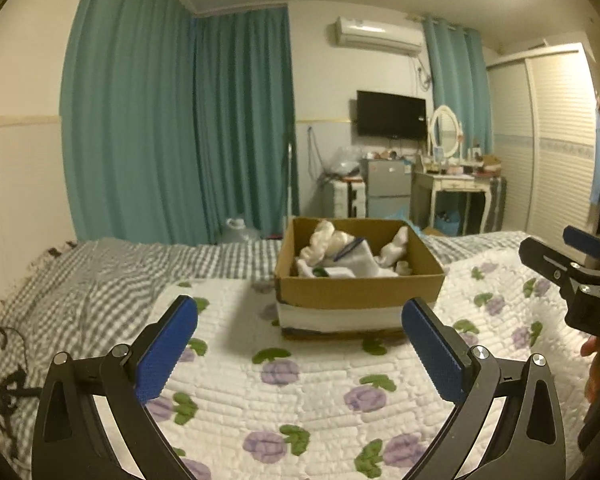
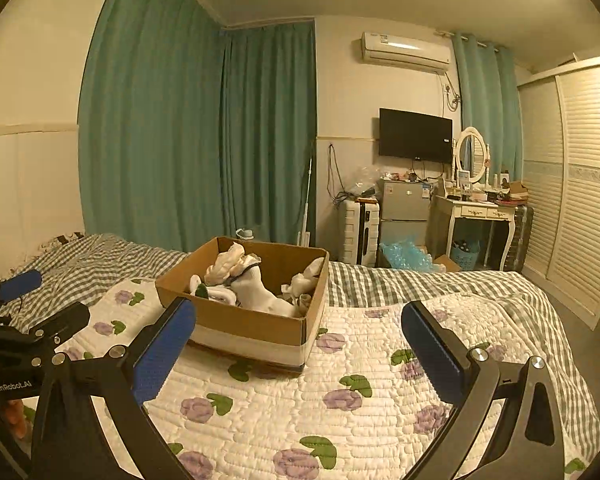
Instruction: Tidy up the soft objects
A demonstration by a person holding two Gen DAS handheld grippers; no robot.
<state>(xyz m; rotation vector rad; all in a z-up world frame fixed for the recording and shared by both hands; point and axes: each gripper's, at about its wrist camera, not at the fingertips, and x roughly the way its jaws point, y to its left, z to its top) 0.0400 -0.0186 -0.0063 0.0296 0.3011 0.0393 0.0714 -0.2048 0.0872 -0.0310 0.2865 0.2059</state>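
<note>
A brown cardboard box (image 1: 358, 286) (image 2: 256, 326) stands on the white quilt with purple flowers. Inside it lie several white socks and soft pieces (image 1: 340, 252) (image 2: 252, 288), one with a dark cuff. My left gripper (image 1: 300, 336) hovers open over the quilt, short of the box, with nothing between its blue pads. My right gripper (image 2: 298, 336) is open too, empty, to the right of the box and a little nearer. Each gripper shows at the edge of the other's view: the right one (image 1: 572, 264) and the left one (image 2: 24, 304).
A grey checked sheet (image 1: 80, 288) covers the bed's left and far side. A black cord (image 1: 4, 364) lies on it at the left. Past the bed stand teal curtains (image 1: 172, 128), a small fridge (image 2: 404, 208), a dressing table (image 2: 480, 208) and a louvred wardrobe (image 2: 580, 184).
</note>
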